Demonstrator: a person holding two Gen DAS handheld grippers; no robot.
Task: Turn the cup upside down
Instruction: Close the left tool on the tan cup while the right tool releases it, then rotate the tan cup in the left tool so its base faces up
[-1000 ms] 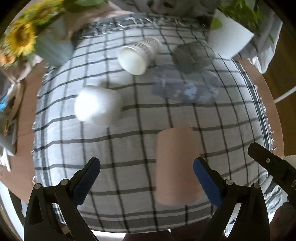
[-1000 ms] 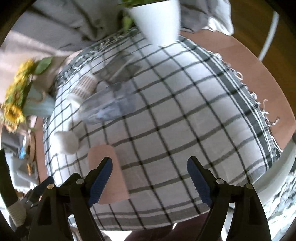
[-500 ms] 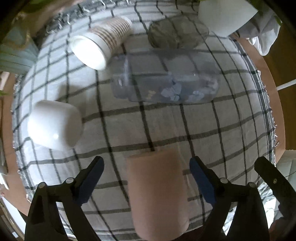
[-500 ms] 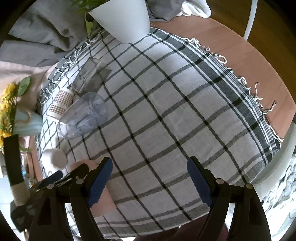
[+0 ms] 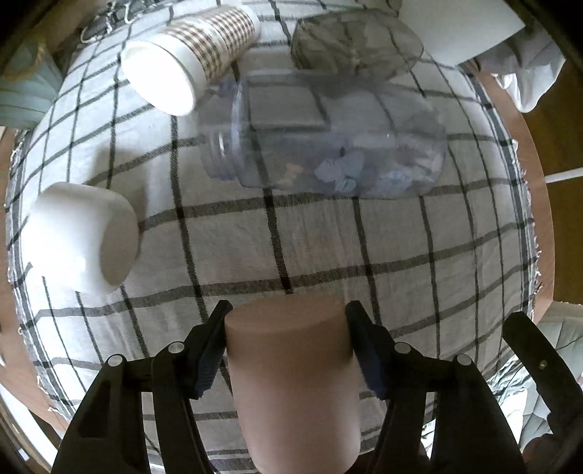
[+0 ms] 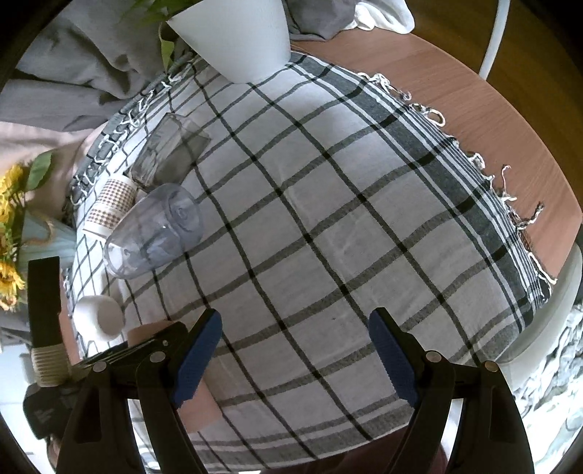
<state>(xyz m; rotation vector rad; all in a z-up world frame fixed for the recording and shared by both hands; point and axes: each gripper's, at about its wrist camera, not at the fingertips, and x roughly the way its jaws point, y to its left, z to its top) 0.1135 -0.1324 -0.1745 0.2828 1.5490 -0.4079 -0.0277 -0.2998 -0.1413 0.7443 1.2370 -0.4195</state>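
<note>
A pink cup (image 5: 291,379) lies on its side on the checked cloth, its closed base pointing away from me. My left gripper (image 5: 288,321) has closed on it, with both blue pads against its sides near the base. In the right wrist view the pink cup (image 6: 198,404) shows only in part behind my fingers, with the left gripper (image 6: 160,337) on it. My right gripper (image 6: 295,328) is open and empty above the cloth, right of the cup.
A clear plastic cup (image 5: 328,146) lies on its side further back. A checked paper cup (image 5: 189,62), a grey glass (image 5: 349,40) and a white cup (image 5: 83,237) also lie there. A white plant pot (image 6: 233,32) stands at the far edge. Bare wood (image 6: 492,120) shows right.
My left gripper moved forward and down to the pink cup and closed its jaws on the cup's sides. The right gripper barely moved.
</note>
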